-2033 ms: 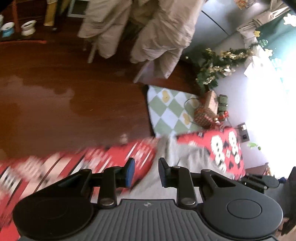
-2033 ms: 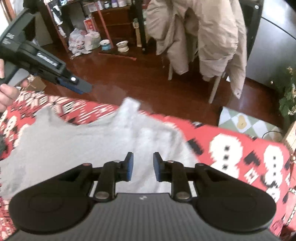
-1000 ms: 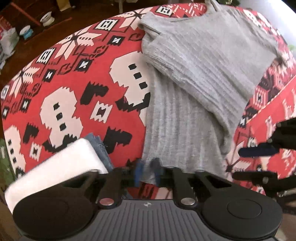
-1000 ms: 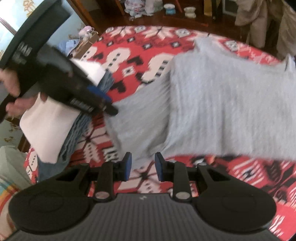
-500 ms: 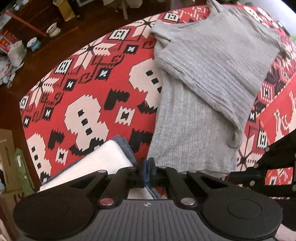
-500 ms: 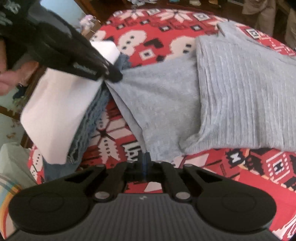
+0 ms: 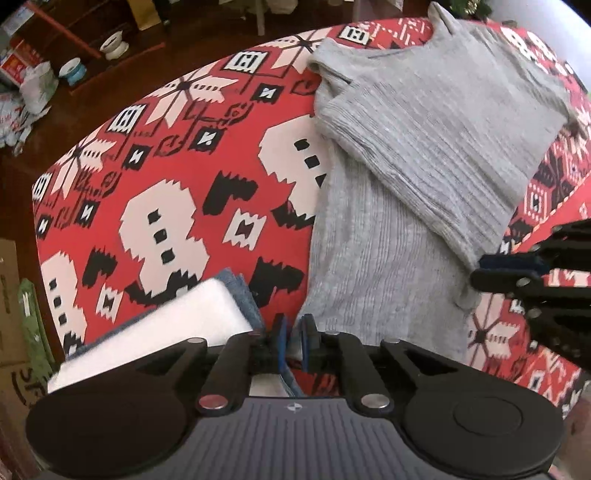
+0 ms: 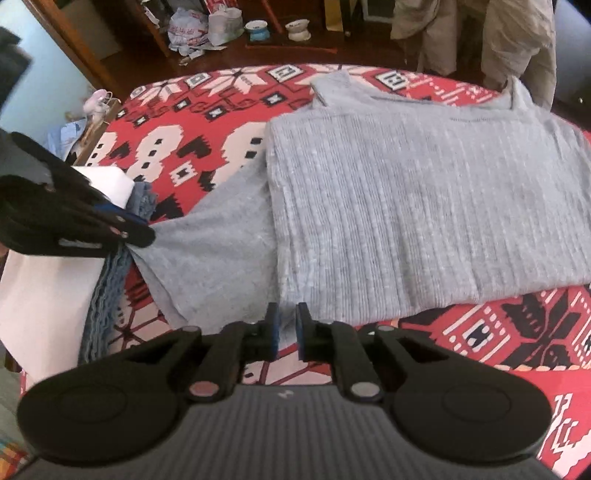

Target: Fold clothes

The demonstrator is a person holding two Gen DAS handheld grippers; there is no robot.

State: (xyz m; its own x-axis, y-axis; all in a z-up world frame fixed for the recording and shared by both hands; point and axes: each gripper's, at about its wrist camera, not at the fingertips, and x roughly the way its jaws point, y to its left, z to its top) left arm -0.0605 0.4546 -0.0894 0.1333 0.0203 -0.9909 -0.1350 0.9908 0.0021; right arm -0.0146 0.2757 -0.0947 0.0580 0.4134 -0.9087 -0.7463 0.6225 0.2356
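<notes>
One grey rib-knit top point(image 8: 424, 206) lies flat on a worktop covered by a red woven cloth with white and black geometric figures point(image 7: 173, 173). The top is part-folded: a thick, strongly ribbed layer sits doubled over a thinner, smoother grey layer that sticks out at the near corner. Two claws work its edge. The left claw point(image 7: 291, 341), black with blue pads, is narrowed to a slim gap at one lower corner of the thin layer; whether cloth sits between the pads cannot be told. The right claw point(image 8: 285, 328) is likewise drawn nearly together at the hem, at the seam between thin and ribbed parts, with a small gap showing and its hold on the fabric unclear. Just beside the top's corner stands one stack of folded clothes point(image 8: 107, 273): a smooth white piece on top and fuzzy blue knit layers beneath. On the dark wooden floor beyond stand two small ceramic bowls point(image 8: 277, 29), one blue and one white.
</notes>
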